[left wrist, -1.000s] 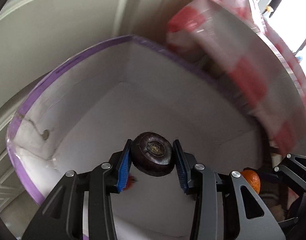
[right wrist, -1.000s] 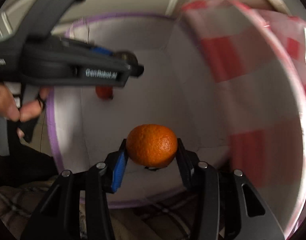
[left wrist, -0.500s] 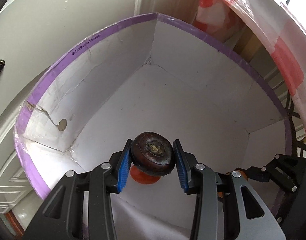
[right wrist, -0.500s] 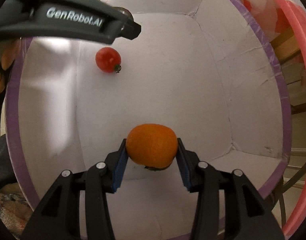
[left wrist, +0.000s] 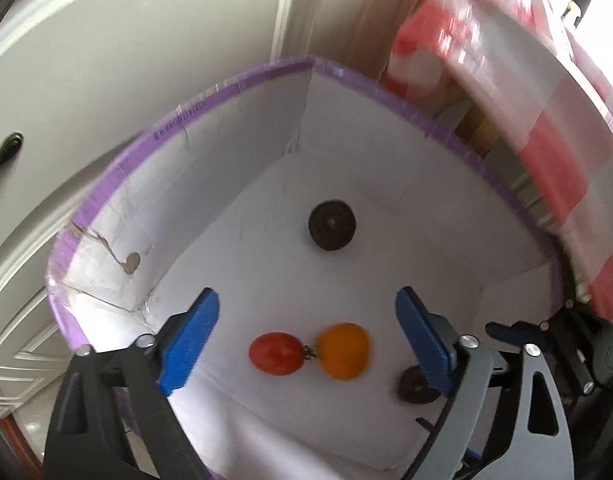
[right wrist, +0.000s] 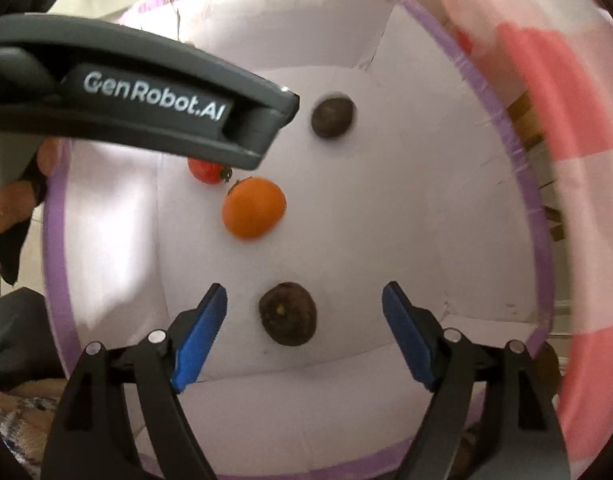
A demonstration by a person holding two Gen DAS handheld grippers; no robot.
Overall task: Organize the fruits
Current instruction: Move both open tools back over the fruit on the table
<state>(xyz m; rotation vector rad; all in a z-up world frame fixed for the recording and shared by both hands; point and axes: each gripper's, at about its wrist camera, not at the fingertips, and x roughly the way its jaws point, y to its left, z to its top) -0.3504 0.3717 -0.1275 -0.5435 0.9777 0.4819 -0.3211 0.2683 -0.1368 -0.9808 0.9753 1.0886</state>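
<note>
A white box point(left wrist: 234, 152) with purple edging holds all the fruit on its floor. Above it the left gripper point(left wrist: 306, 332) and right gripper point(right wrist: 304, 332) are both opening, nothing between their blue pads. An orange point(right wrist: 253, 207) lies touching a red tomato point(left wrist: 275, 353); two dark round fruits point(right wrist: 332, 117) point(right wrist: 288, 313) lie apart from them.

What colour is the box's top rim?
Purple, over white walls: the box rim shows best in the left wrist view.
</note>
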